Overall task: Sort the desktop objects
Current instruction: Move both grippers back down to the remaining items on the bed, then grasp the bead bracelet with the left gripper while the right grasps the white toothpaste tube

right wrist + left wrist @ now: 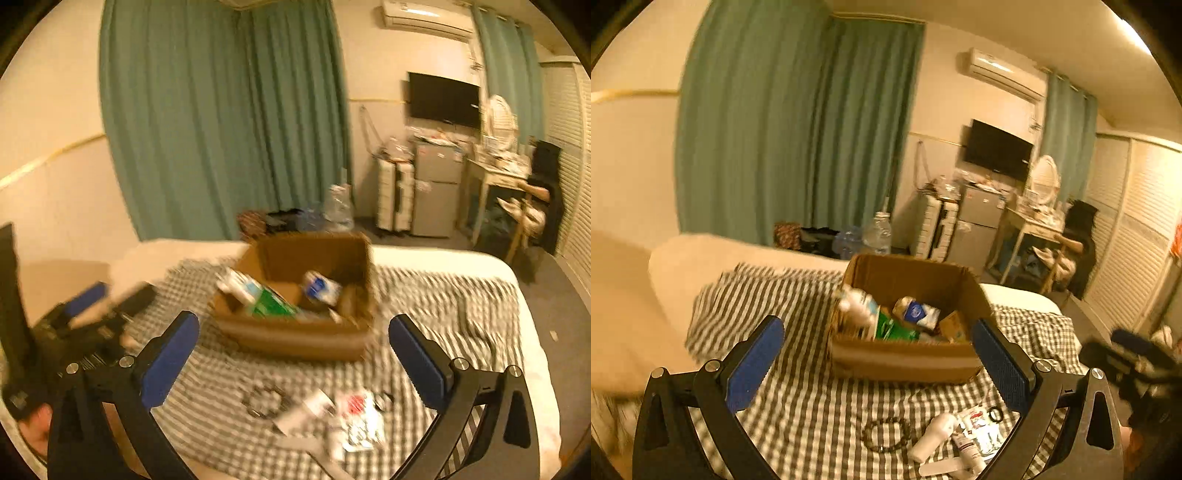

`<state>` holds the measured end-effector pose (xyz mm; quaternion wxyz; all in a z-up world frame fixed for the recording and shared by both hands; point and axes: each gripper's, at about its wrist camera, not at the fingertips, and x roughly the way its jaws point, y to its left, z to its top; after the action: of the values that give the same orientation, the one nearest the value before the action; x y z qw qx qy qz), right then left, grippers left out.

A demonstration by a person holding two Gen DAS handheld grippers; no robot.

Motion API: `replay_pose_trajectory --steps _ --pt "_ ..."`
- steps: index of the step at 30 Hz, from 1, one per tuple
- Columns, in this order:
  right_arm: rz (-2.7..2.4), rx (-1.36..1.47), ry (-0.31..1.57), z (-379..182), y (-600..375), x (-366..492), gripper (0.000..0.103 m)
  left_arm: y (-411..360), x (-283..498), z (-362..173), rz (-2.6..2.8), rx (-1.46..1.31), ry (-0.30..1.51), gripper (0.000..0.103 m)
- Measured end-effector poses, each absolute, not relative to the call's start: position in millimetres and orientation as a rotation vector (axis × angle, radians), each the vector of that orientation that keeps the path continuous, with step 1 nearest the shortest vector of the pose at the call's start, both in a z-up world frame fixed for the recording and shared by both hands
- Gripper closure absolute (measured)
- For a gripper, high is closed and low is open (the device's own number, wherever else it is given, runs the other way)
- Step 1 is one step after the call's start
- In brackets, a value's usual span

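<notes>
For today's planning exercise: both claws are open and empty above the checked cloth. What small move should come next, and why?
Probably lower the right claw onto the white bottle. It lies loose on the checked cloth with a bracelet, while the cardboard box already holds sorted items.

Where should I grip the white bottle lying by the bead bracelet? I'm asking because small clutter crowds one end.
Take the white bottle across the middle of its body, coming from above with the fingers either side of its width. It lies flat and slanted on the checked cloth; its far end abuts a printed packet, while the bead bracelet side is clearer.
</notes>
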<state>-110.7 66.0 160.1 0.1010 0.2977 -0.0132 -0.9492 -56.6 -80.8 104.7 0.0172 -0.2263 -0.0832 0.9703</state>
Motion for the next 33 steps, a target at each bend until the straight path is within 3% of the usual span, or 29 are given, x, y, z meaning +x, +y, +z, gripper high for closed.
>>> replay_pose_trajectory --steps 5,13,17,21,33 --pt "-2.850 1.060 -0.212 86.1 123.3 -115.8 0.000 -67.0 -45.3 52.4 3.027 -0.762 -0.186 0.000" --pt "-2.842 1.273 -0.218 13.4 131.0 -133.0 0.004 -32.5 -62.7 -38.8 2.930 -0.951 -0.157 0.000" --pt "-2.824 1.308 -0.090 -7.5 112.1 -139.5 0.023 -23.1 -73.0 -73.8 2.908 -1.006 -0.025 0.000" --pt "-2.731 1.370 -0.079 -33.8 98.5 -150.0 0.043 -24.5 -85.4 -92.9 2.938 -1.031 0.045 0.000" --pt "-2.652 1.471 0.050 -78.0 72.4 -165.0 0.052 -21.6 -121.1 -137.1 2.791 -1.132 0.013 0.000"
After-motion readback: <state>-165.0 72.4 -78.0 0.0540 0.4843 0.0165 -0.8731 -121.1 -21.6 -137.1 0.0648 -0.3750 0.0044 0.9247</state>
